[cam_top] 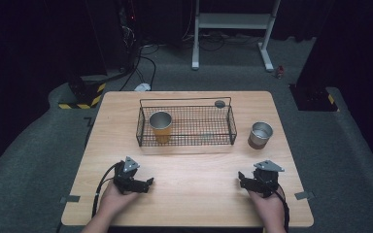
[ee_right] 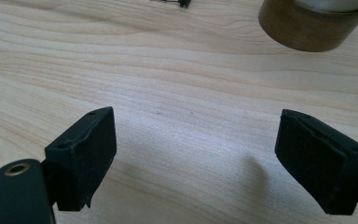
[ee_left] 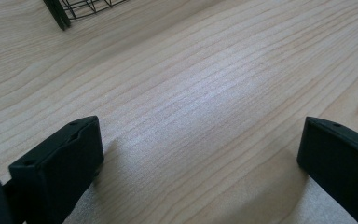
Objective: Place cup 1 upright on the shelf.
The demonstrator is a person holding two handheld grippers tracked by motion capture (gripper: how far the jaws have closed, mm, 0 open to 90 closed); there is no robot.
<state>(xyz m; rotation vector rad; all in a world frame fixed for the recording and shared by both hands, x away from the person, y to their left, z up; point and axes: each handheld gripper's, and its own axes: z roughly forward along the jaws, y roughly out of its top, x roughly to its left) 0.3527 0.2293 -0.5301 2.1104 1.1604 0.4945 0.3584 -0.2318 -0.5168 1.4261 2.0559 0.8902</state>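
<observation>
On the near part of the wooden table, both hand-held grippers rest low with nothing between their jaws: the left gripper spread wide over bare wood, the right gripper likewise released, each pointing toward the table's middle. Nearest the right gripper stands a brown cup with a metal inside, upright on the table just beside the right end of the wire basket. Inside the basket, at its left end, an orange cup stands upright.
</observation>
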